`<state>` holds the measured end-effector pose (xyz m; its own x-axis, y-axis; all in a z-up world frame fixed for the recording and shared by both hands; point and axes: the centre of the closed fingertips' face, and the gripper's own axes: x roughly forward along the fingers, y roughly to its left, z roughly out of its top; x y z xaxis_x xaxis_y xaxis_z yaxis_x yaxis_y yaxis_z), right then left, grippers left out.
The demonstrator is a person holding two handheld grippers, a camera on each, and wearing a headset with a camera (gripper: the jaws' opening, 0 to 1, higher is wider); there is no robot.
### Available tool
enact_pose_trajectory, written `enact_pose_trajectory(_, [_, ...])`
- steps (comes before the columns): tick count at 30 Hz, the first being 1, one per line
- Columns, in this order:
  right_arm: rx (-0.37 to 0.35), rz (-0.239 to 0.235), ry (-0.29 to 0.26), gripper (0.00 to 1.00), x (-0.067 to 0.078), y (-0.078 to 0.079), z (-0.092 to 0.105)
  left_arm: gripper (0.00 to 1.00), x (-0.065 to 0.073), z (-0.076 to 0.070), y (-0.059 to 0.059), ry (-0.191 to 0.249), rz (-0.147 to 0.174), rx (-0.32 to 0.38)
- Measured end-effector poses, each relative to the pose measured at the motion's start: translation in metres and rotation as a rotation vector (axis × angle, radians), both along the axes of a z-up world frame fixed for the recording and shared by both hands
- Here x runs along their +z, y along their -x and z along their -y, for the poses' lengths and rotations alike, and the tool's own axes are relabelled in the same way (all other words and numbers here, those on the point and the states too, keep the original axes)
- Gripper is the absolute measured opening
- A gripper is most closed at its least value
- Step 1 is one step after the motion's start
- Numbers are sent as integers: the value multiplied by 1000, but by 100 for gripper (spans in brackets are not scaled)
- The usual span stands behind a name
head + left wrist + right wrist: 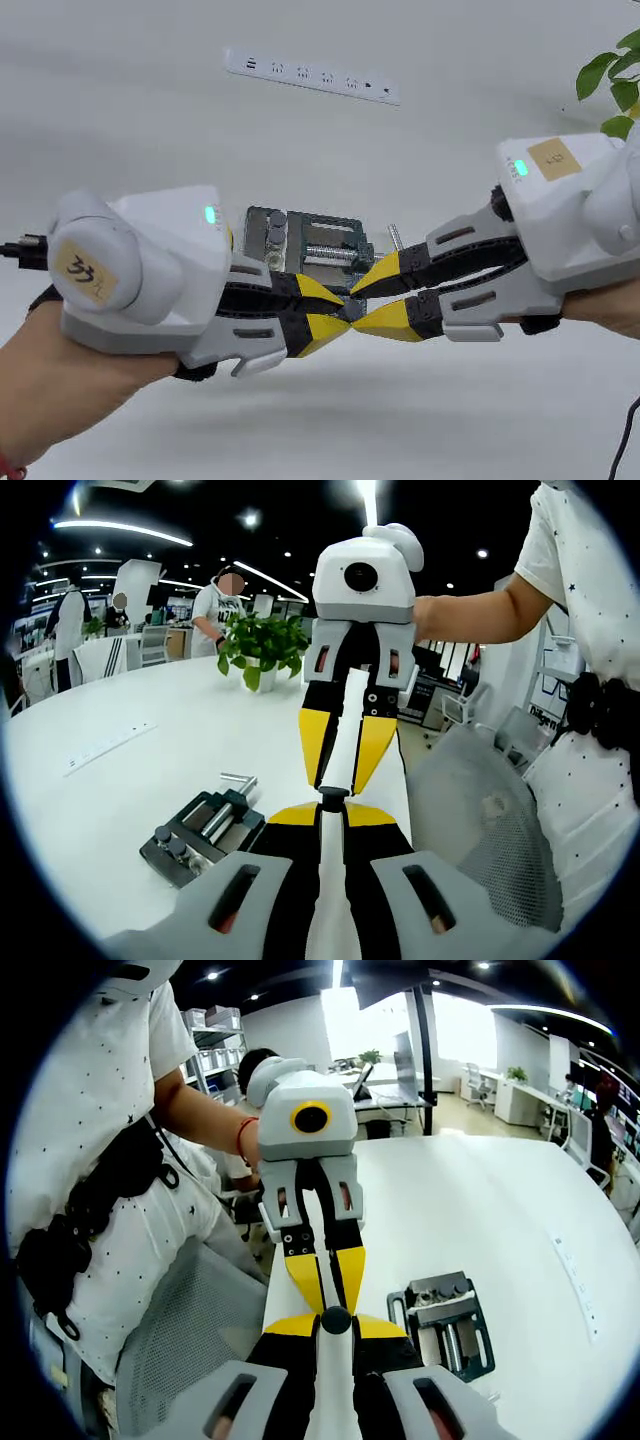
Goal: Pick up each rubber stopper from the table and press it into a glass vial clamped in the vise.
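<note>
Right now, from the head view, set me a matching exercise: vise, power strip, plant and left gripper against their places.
Things: 1 vise; 2 power strip; 3 plant; 4 left gripper.
Places: A top right corner; B tip to tip with the right gripper; C just behind the meeting tips; D flat on the table beyond the vise.
Pairs: 1-C; 2-D; 3-A; 4-B.

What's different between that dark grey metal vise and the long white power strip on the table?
The dark grey metal vise is blocky, with a threaded screw showing; the long white power strip is flat and slim. The vise holds what look like two grey stoppers; the strip has nothing plugged in. The vise lies nearer the camera, the strip farther back. Both rest on the white table.
</note>
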<state>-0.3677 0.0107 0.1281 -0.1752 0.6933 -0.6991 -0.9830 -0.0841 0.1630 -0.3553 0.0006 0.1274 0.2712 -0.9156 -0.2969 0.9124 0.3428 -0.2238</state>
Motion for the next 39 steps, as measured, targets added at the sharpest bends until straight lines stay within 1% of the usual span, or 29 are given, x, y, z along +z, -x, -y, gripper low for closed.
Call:
enact_pose_trajectory(6, [9, 3, 8, 8, 0, 0, -2, 4, 1, -4, -2, 11, -2, 5])
enact_pose_trajectory(19, [20, 6, 12, 6, 1, -1, -5, 4, 0, -7, -2, 5, 4, -7])
enact_pose_trajectory(24, [26, 11, 19, 6, -1, 0, -5, 4, -2, -8, -2, -4, 13, -12])
enact_pose_trajectory(30, [23, 10, 23, 6, -3, -2, -7, 4, -3, -9, -2, -1, 17, -7])
enact_pose_trajectory(32, [22, 9, 25, 6, -3, -2, -7, 4, -2, -9, -1, -1, 24, -5])
enact_pose_trajectory(36, [21, 6, 27, 6, -3, -5, -9, 5, -2, -14, -2, 7, 31, 5])
enact_pose_trajectory(39, [22, 9, 34, 6, -3, -7, -11, 6, -5, -21, -3, -2, 34, 22])
